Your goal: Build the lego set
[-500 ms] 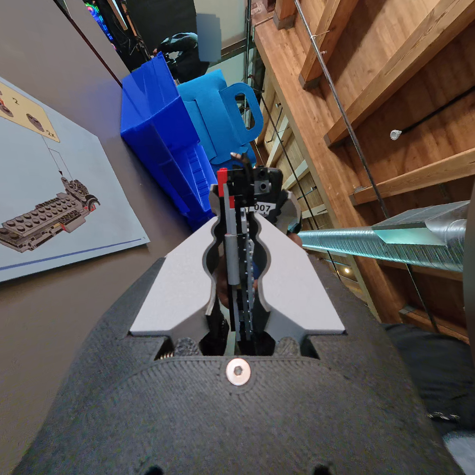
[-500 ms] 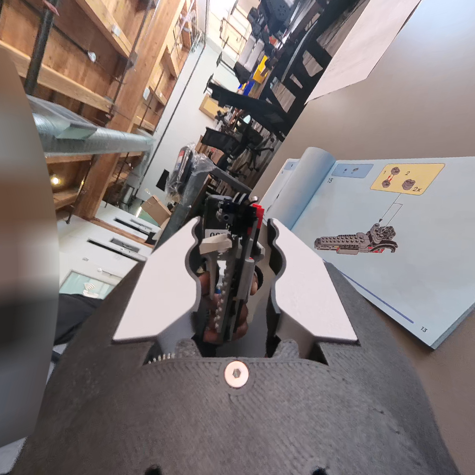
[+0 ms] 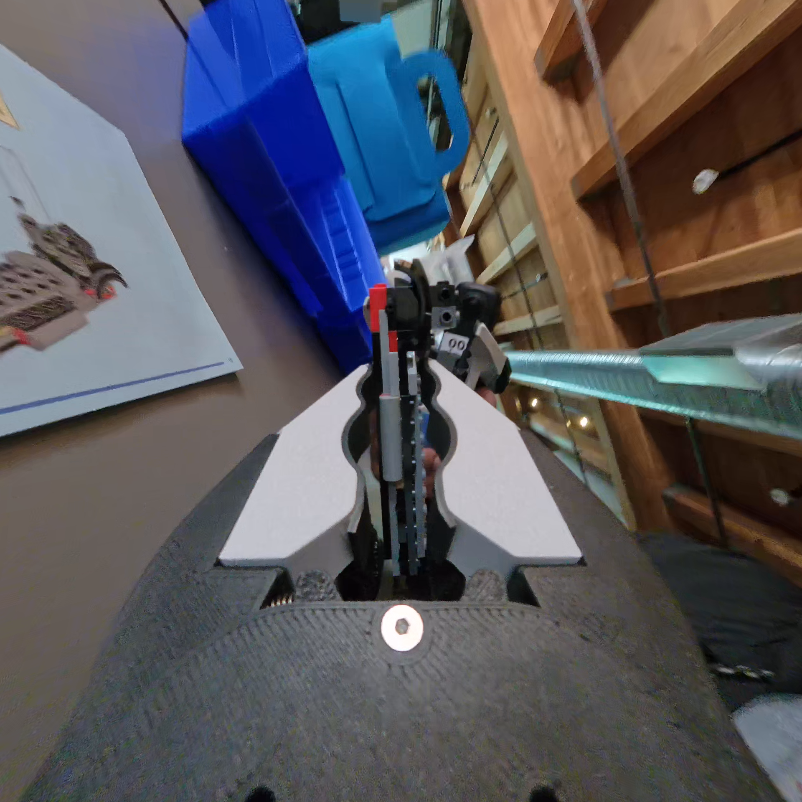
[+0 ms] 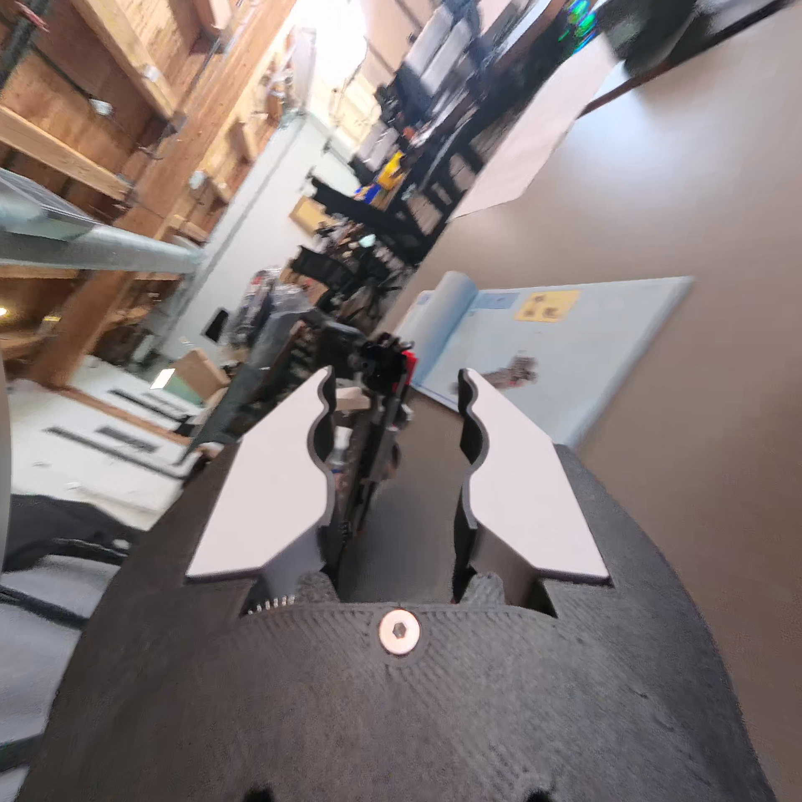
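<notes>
The lego model [image 3: 390, 434] is a long black and grey build with red pieces at its far end. In the left wrist view I see it edge-on, clamped between the fingers of my left gripper [image 3: 401, 369], which is shut on it and holds it above the table. My right gripper [image 4: 396, 373] is open, with its jaws standing either side of the model [image 4: 384, 399]. The model lies close to its left finger, and motion blur hides whether they touch. The right gripper also shows just beyond the model in the left wrist view [image 3: 481, 351].
The open instruction booklet [image 3: 108, 304] lies on the brown table [image 3: 87, 520] and also shows in the right wrist view [image 4: 586, 347]. Blue plastic bins [image 3: 260, 152] stand behind it. Wooden beams and a metal duct [image 3: 651, 382] are overhead. The grippers are tip to tip, or close to it.
My right gripper has opened a little wider and swung, so the model now sits off-centre by its left finger. My left gripper has moved closer to the blue bins, still holding the model.
</notes>
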A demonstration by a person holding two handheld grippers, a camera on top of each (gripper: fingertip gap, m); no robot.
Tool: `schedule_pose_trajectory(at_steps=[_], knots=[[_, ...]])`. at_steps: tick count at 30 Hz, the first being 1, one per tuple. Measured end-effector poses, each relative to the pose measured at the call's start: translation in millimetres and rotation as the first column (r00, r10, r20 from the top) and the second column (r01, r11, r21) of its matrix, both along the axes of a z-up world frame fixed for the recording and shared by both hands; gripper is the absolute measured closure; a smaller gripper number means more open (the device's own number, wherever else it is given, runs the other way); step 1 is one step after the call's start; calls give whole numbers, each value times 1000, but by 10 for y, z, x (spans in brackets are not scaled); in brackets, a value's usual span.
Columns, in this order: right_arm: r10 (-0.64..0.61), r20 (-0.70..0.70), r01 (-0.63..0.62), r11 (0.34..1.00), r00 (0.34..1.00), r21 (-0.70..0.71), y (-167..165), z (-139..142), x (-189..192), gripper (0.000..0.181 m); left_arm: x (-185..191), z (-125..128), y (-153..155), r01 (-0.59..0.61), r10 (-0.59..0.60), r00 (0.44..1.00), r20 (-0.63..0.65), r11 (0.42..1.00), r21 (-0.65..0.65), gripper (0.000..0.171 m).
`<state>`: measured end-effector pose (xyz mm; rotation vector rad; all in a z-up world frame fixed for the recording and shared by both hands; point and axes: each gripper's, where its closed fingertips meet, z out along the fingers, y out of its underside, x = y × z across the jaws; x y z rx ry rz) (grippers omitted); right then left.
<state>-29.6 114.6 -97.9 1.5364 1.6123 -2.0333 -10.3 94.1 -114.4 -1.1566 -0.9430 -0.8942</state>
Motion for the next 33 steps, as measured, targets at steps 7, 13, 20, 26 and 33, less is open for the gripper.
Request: schedule_pose_trajectory(at_steps=[7,13,20,26,33], knots=[[-194,-27,194,937,981,290,1024,-282,320,127,489,-332,847,241,-312,936,-161,905,-351,153],[-258,-22,249,905,966,344,1513,-436,603,128,677,-712,1288,329,-470,874,-125,761,-560,154],[-240,25,218,918,971,330,1634,-648,738,127,552,-799,1314,286,-443,890,-110,729,-622,148],[-243,39,208,894,969,398,1653,-715,721,124,232,-646,1146,133,-297,937,-186,793,-594,107],[-324,12,230,697,946,679,1828,-925,587,119,445,3,1344,89,-249,922,-296,881,-466,84]])
